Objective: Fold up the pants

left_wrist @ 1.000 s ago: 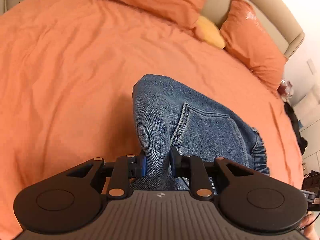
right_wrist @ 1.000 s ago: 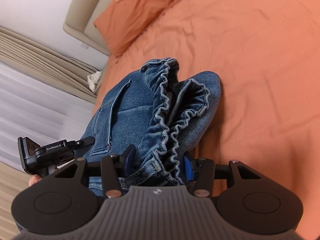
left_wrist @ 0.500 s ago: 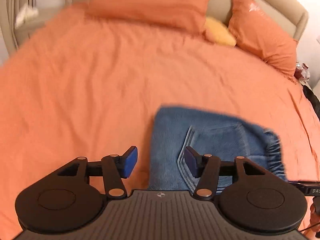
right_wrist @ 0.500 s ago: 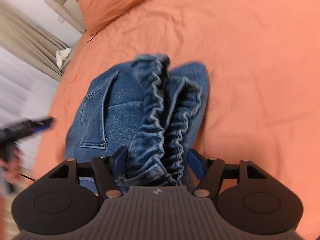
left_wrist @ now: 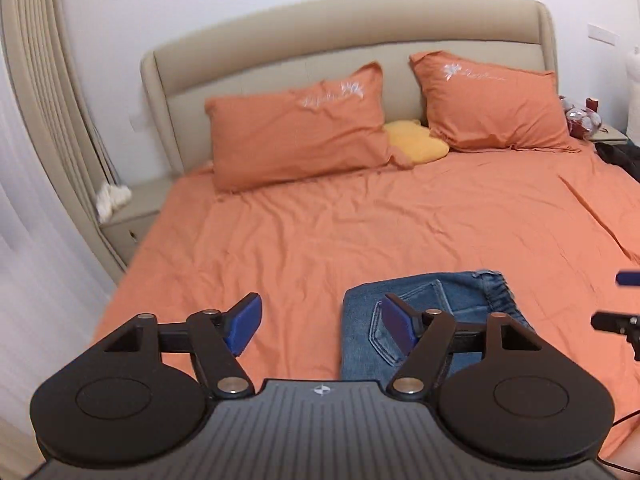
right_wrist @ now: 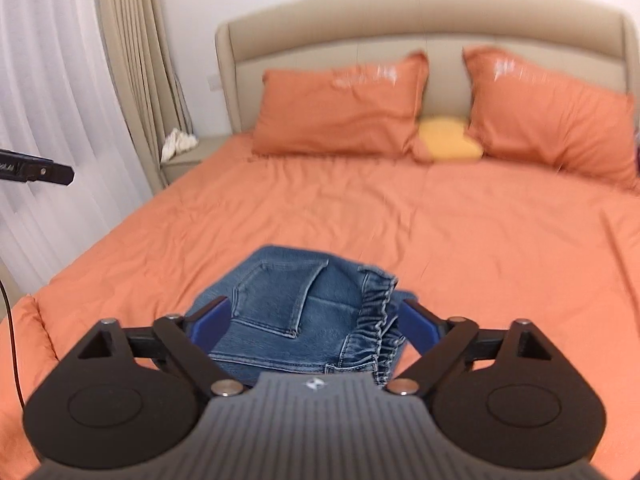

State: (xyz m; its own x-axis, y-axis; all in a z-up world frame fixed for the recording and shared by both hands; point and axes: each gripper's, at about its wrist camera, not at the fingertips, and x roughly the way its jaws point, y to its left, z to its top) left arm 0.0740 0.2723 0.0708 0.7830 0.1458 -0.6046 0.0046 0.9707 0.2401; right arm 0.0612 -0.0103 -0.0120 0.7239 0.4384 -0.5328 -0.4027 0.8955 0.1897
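The blue denim pants (left_wrist: 460, 300) lie folded into a compact bundle on the orange bed sheet (left_wrist: 320, 240), back pocket up and elastic waistband to the right. My left gripper (left_wrist: 320, 320) is open and empty, above the bed just left of the bundle. My right gripper (right_wrist: 312, 320) is open and empty, its blue pads either side of the pants (right_wrist: 304, 304) without gripping them. The right gripper's tip shows at the right edge of the left wrist view (left_wrist: 616, 320).
Two orange pillows (left_wrist: 296, 132) (left_wrist: 492, 104) and a yellow cushion (left_wrist: 416, 142) rest against the beige headboard (left_wrist: 320, 56). A nightstand (left_wrist: 132, 212) and curtains (right_wrist: 132, 60) stand on the left. Dark items lie at the bed's right edge (left_wrist: 620, 160).
Both grippers opened, let go of the pants and pulled back and up. The pants now lie flat and folded on the bed, and the whole bed has come into view.
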